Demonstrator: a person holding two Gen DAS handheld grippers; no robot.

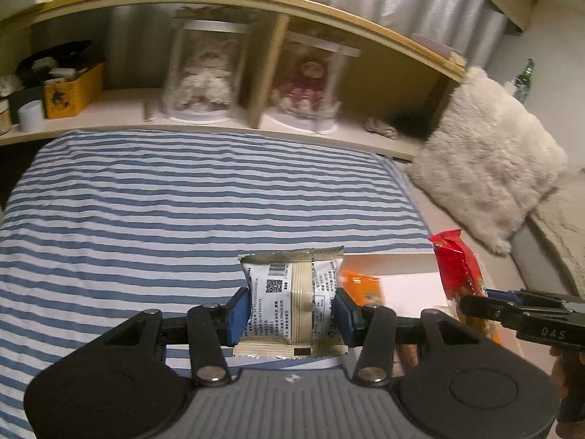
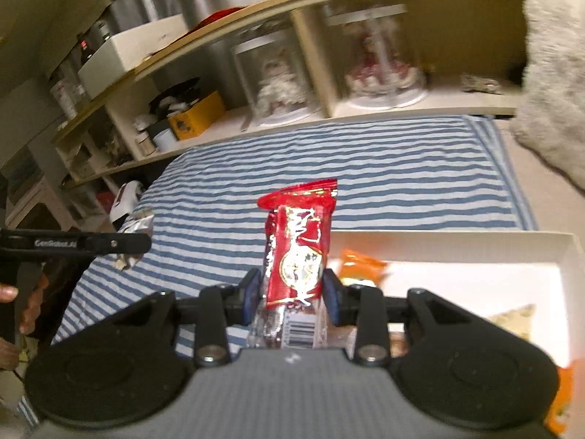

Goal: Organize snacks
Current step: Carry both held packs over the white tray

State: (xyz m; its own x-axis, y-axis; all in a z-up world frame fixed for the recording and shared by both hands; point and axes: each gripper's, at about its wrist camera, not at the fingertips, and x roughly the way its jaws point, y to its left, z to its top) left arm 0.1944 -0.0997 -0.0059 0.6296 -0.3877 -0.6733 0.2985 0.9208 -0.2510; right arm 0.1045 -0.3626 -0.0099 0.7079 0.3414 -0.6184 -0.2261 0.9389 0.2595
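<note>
Snacks are in both grippers: the left gripper [image 1: 291,312] pinches a beige snack packet [image 1: 292,300] by its sides, barcode face up, and the right gripper [image 2: 292,292] pinches a red snack packet [image 2: 298,252] low down, its long axis standing up past the fingers. A white box [image 2: 438,247] on the striped bedsheet [image 1: 164,201] lies ahead and right of both, nearer the right hand, so I judge that packet is dropped first. Inside it: an orange packet [image 2: 360,265] and a pale packet [image 2: 513,320].
</note>
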